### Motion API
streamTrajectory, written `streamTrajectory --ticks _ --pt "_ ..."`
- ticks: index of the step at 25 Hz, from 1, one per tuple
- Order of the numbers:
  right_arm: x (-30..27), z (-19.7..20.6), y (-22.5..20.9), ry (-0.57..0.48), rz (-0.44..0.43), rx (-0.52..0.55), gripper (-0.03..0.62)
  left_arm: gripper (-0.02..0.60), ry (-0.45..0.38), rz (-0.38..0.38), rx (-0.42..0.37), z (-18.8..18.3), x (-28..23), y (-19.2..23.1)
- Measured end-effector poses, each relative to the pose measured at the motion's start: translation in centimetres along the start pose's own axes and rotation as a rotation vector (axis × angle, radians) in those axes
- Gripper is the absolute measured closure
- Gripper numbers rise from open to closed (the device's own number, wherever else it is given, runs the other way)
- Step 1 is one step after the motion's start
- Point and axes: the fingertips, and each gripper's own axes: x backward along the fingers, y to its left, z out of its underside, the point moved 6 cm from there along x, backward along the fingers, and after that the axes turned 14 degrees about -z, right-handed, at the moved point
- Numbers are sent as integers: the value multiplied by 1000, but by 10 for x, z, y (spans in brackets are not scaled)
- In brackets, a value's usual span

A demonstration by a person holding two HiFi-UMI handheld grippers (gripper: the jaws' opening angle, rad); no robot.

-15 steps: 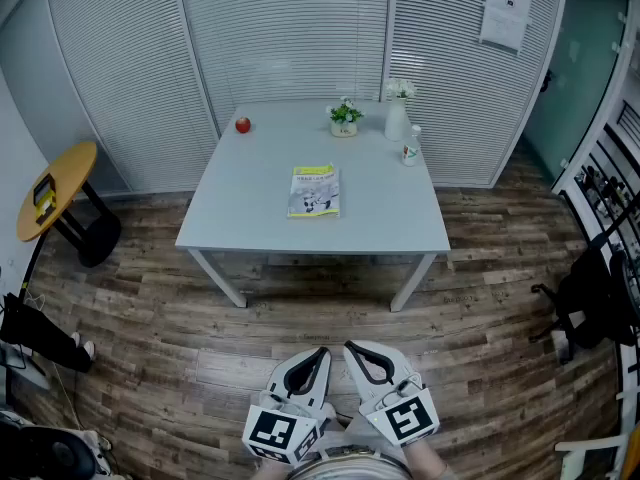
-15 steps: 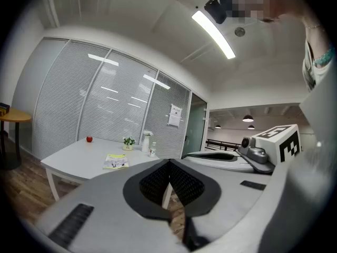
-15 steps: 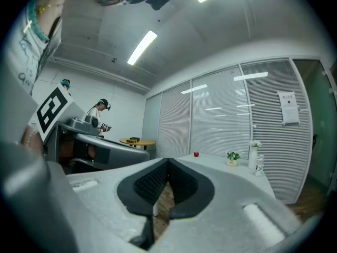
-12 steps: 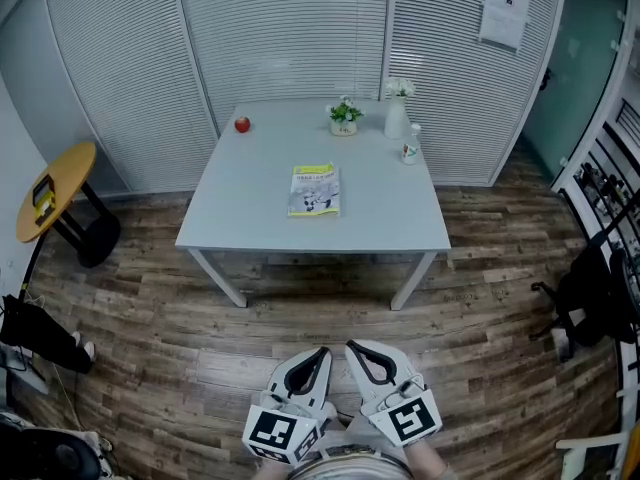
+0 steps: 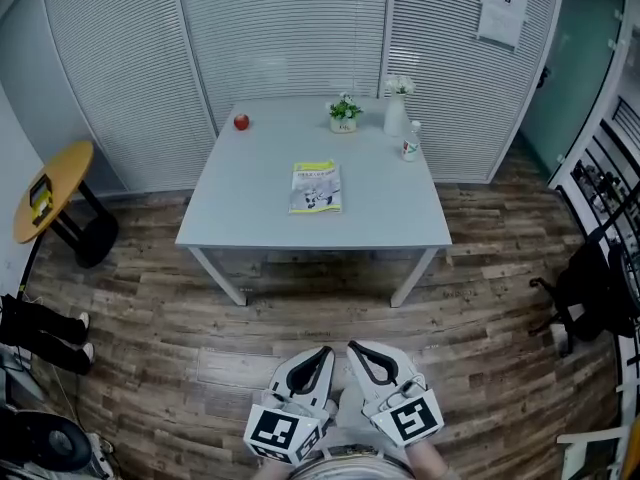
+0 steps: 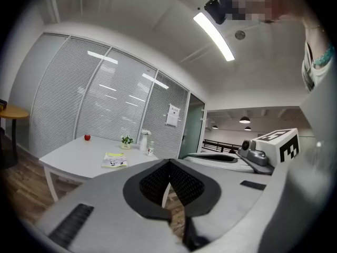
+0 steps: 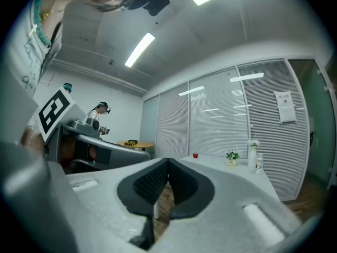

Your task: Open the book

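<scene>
A closed book point(image 5: 316, 187) with a yellow-and-white cover lies flat near the middle of the grey table point(image 5: 250, 218); the left gripper view shows the book point(image 6: 114, 160) far off. Both grippers are held low at the bottom of the head view, well short of the table. My left gripper point(image 5: 326, 351) has its jaws together with nothing between them. My right gripper point(image 5: 350, 347) sits beside it, jaws also meeting at the tips and empty. In each gripper view the jaw tips touch: left gripper point(image 6: 169, 162), right gripper point(image 7: 168, 160).
On the table's far side stand a red apple point(image 5: 241, 122), a small potted plant point(image 5: 344, 115), a white vase point(image 5: 396, 114) and a small bottle point(image 5: 410, 144). A round yellow side table point(image 5: 45, 193) is at the left. Wooden floor lies between me and the table.
</scene>
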Motion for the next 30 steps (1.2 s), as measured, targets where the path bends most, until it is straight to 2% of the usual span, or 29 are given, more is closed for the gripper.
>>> streamTrajectory --ticks 12,16,30 --pt "-36 -3 -30 5 -28 -16 592 583 18 -27 21 -8 -37 27" --pt "-58 -5 -53 7 -49 -3 592 583 8 -38 -7 -17 -60 38" --pt "-124 -25 -148 1 -79 14 592 583 3 -74 2 -59 -159 74"
